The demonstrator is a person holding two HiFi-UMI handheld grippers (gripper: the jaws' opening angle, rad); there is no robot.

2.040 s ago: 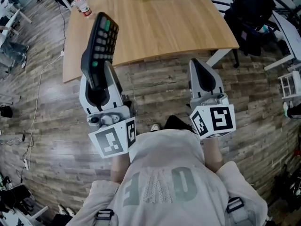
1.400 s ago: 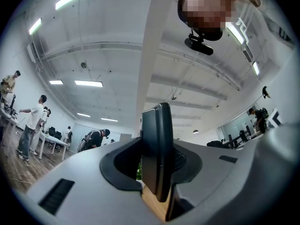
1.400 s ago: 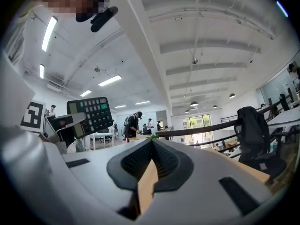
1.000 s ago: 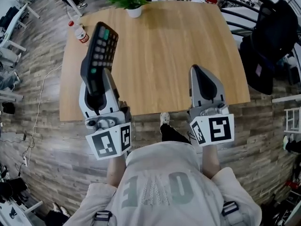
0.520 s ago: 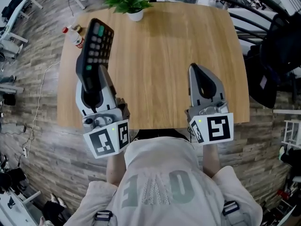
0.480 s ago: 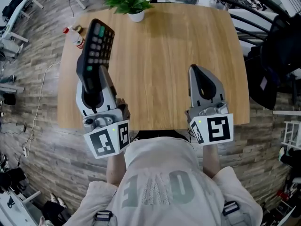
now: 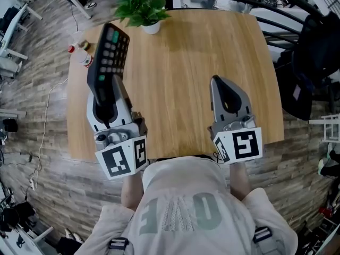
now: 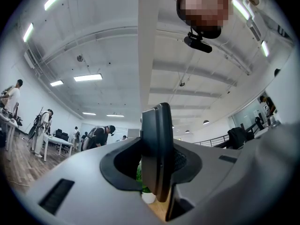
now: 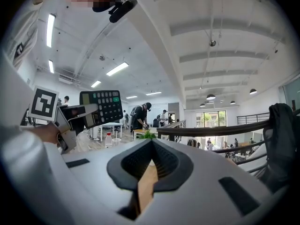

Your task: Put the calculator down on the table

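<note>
The left hand-held gripper (image 7: pixel 109 89) is clamped on the lower end of a black calculator (image 7: pixel 110 49). It holds the calculator edge-on between its jaws, raised above the bench (image 7: pixel 180 62) and not touching it. The calculator slants toward 12 o'clock over the bench's left side, key face up. Rows of pale keys and a few green ones show, but any brand name on it is too small to read.

The right hand-held gripper (image 7: pixel 223 89) hovers over the bench at about 4 o'clock. Its jaws are drawn together with nothing between them, and only a sliver of wood shows through.

Each gripper carries a cube (image 7: pixel 123 161) printed with black-and-white square markers. A potted plant (image 7: pixel 141 9) stands at the bench's 12 o'clock edge. At 10 o'clock is a bottle (image 7: pixel 82 54) with a red cap and a red label, its print illegible. The person's pale shirt (image 7: pixel 180 211) bears large faded letters that cannot be made out for certain.
</note>
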